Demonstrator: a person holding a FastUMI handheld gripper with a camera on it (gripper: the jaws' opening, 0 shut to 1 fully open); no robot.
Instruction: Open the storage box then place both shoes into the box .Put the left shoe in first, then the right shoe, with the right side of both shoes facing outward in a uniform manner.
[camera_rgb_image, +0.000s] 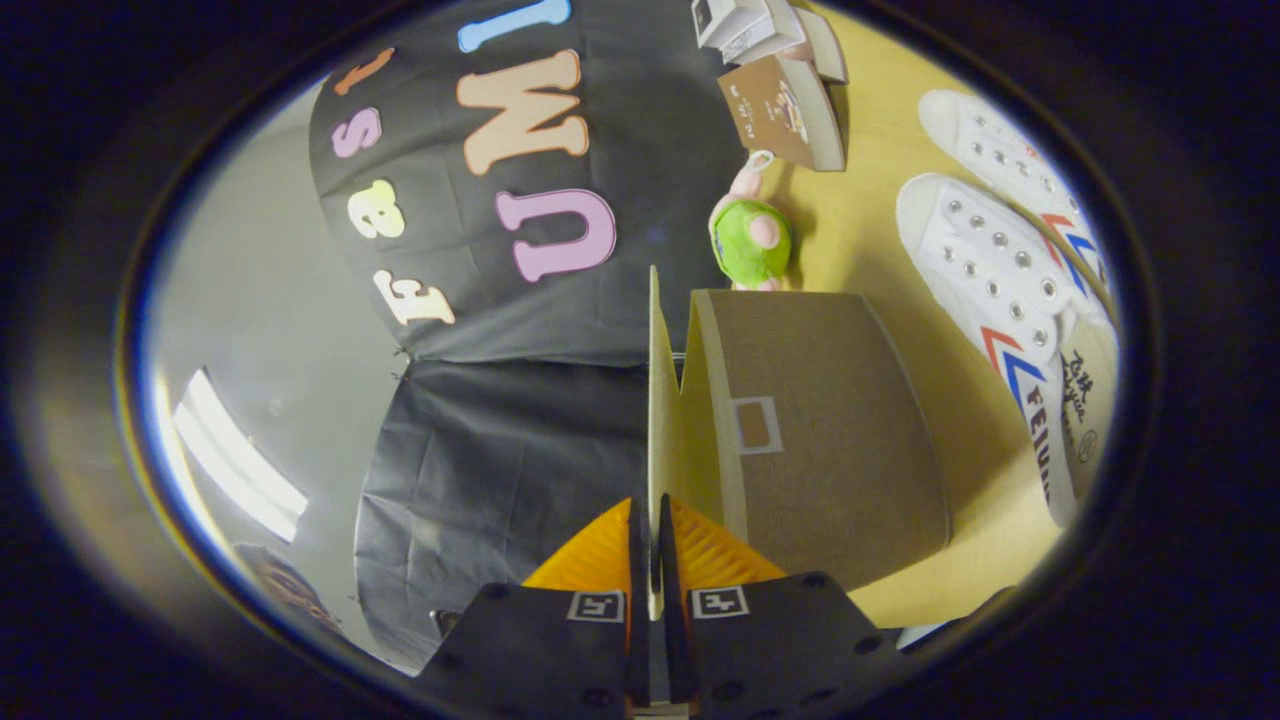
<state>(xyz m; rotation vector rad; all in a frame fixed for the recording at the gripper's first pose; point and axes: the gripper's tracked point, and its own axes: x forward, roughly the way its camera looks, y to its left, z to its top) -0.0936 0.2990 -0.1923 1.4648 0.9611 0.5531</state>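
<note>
**Pinching the box lid, shoes waiting on the table**

Clamping a thin pale panel edge-on, the gripper (650, 530) has both fingers pressed against the lifted lid (655, 400) of the storage box (830, 430) — the lid stands away from the brown body, a wedge of gap showing between them. At about 1 o'clock from the fingertips lies the box body, resting on the wooden table (880, 230). Farther out, near 2 o'clock, two white shoes (1000, 280) with red and blue chevrons lie side by side, well apart from the box. Beyond the box, at 12 to 1 o'clock, a green-and-pink plush toy (752, 235) sits just beside it — past that, a few leaning books (785, 105).
</note>
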